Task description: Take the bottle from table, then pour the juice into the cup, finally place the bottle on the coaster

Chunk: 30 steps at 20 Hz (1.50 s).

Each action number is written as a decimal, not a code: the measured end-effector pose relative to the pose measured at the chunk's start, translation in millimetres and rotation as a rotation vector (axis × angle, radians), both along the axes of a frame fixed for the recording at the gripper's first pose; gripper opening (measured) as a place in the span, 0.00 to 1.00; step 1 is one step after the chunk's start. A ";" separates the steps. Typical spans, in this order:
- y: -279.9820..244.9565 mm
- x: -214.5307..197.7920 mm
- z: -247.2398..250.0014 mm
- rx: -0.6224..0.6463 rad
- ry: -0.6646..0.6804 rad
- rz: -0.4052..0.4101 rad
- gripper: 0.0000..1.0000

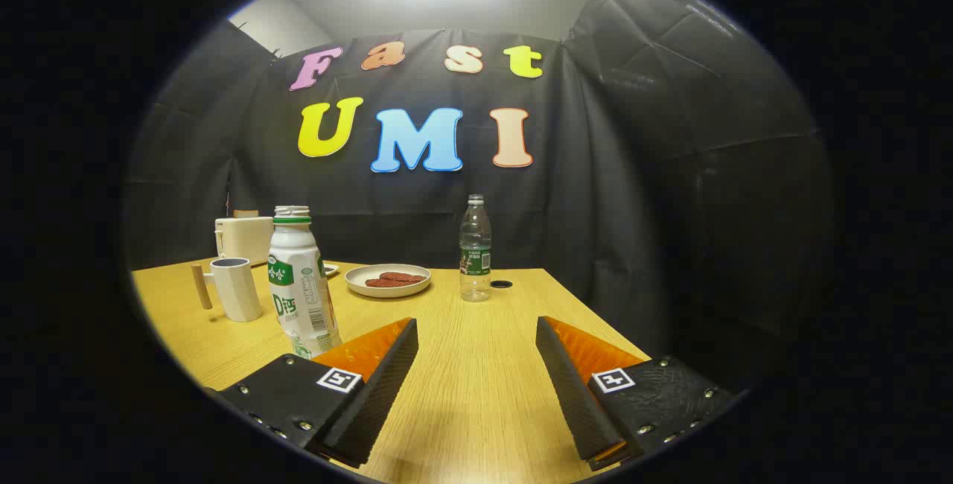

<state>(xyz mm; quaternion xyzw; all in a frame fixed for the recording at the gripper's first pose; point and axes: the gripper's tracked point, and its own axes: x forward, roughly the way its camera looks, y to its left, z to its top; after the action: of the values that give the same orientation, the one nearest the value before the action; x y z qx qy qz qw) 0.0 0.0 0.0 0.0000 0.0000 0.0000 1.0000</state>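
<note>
1. A light wooden table [476, 387] with a fine straight grain fills the lower part of the scene; its far edge meets the booth's black cloth wall [670, 171], which hangs in creases, with a pale ceiling and a bright light above it.
2. The gripper [476, 335] hovers low over the table with its two fingers spread wide apart and nothing between them; bare wood shows in the gap.
3. The white juice bottle [300, 283], uncapped and with a green label, stands upright just ahead of the left finger, its base partly hidden behind that finger.
4. The cup [235, 288], pale with a dark inside, stands just left of the bottle, and a small wooden peg [201, 287] stands on its far side.
5. Behind the cup sits a cream boxy appliance [244, 238] against the wall.
6. A shallow plate [388, 281] holding reddish-brown pieces lies beyond the fingers.
7. A clear water bottle [475, 249] stands upright to the plate's right, and a small dark round coaster [501, 284] lies just beside it.
</note>
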 end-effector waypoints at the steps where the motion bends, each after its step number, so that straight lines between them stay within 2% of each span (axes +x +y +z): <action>1: 0.0 0.0 -0.1 0.000 0.000 0.000 0.97; 13: -0.8 6.3 -1.8 -0.033 0.005 -0.006 0.97; 18: 1.1 61.1 15.1 -0.078 -0.005 -0.049 0.97; 21: 1.7 54.5 38.6 -0.061 -0.083 -0.060 0.97; 25: 23.0 48.4 68.9 -0.025 -0.149 -0.023 0.97; 30: 70.5 26.9 81.0 0.107 -0.117 0.109 0.97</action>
<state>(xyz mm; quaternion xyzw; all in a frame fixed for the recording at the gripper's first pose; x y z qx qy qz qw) 26.9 70.5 81.0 0.0532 -0.0583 0.0542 0.9954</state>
